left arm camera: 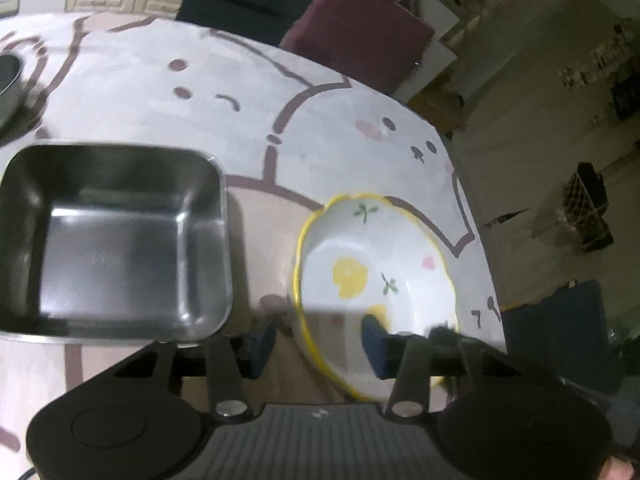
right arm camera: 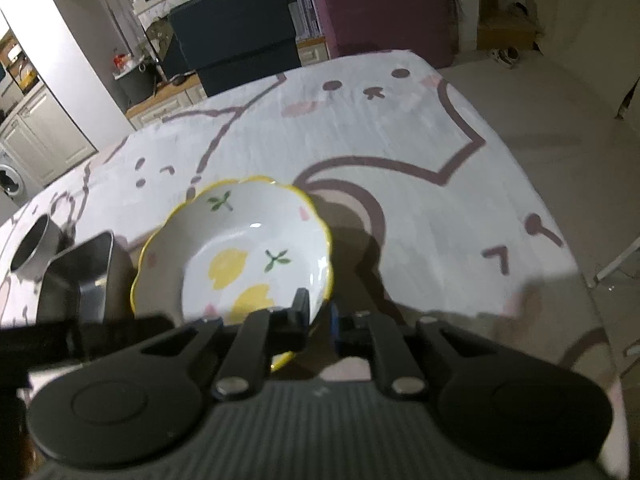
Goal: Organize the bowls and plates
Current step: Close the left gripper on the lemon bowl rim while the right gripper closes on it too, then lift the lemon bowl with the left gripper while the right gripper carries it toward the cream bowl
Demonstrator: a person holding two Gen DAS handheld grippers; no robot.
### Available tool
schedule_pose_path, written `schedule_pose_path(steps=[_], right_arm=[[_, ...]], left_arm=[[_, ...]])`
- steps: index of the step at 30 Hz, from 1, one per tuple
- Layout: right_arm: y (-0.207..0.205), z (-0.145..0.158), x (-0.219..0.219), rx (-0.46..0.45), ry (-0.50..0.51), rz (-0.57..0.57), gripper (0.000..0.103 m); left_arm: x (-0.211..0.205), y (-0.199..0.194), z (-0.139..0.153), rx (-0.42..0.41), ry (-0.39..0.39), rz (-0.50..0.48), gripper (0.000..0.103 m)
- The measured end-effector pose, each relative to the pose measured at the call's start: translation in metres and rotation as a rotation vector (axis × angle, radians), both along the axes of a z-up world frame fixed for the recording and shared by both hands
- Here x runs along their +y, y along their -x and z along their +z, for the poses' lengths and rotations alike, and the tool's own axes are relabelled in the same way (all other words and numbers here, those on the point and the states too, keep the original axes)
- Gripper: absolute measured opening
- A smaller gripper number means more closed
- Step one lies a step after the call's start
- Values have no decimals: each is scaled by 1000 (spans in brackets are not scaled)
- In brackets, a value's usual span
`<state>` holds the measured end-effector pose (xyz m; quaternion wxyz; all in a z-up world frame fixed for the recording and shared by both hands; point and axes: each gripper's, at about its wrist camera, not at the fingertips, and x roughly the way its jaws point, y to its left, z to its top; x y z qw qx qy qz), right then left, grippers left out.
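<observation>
A white ceramic bowl with a yellow wavy rim and lemon pattern [left arm camera: 372,276] sits on the cartoon tablecloth; it also shows in the right wrist view [right arm camera: 248,248]. My left gripper [left arm camera: 316,342] is open, its jaws astride the bowl's near left rim, one finger outside and one inside. My right gripper [right arm camera: 318,314] is shut on the bowl's near right rim. A square steel tray [left arm camera: 116,240] stands just left of the bowl, also seen edge-on in the right wrist view [right arm camera: 86,280].
A round steel bowl [right arm camera: 34,246] stands further left; its edge shows in the left wrist view [left arm camera: 8,80]. The table edge [left arm camera: 486,240] runs close to the right of the bowl. Maroon [right arm camera: 384,8] and dark chairs [right arm camera: 236,28] stand beyond the table.
</observation>
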<state>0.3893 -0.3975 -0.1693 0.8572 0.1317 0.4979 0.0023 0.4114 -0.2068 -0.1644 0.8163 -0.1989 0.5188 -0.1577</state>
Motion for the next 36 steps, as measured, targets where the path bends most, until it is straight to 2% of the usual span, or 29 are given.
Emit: schedule_pose_path(steps=[3,6,8,10,12,19,23,28,32,36], right_arm=[[12,2,-8,12,-8,-15,13],[21,2,-18,14,-7,-33,12],[26,2,-26,8,-17,-52,10],[26,2,-29,-1,-32,-61,10],[28,1,-29,-17,-39,-64,10],[18,-13,-38,-15,-120,-103,10],[16,-11,-31,-17,-67,-63,11],[14,-13,-36,-14,-86,-77,10],[14,-10,-29,-15,-34,-60,9],[21,0,-29,-22,-49,-73,8]], left_arm=[[-9,-5,0,-26,-32,-15,39],[-16,-9,-3,-32,-46,-33,27],[-21,-11,-6,-32,-56,-52,24],[-27,-13,-8,-34,-76,-82,13],[-33,-14,-10,-43,-115,-105,11],[-37,-21,-14,-51,-132,-151,11],[-36,-26,-16,-52,-113,-138,11],[-37,-24,-15,-58,-119,-139,11],[-33,-20,-12,-28,-112,-130,11],[-30,-13,-2,-31,-92,-127,11]])
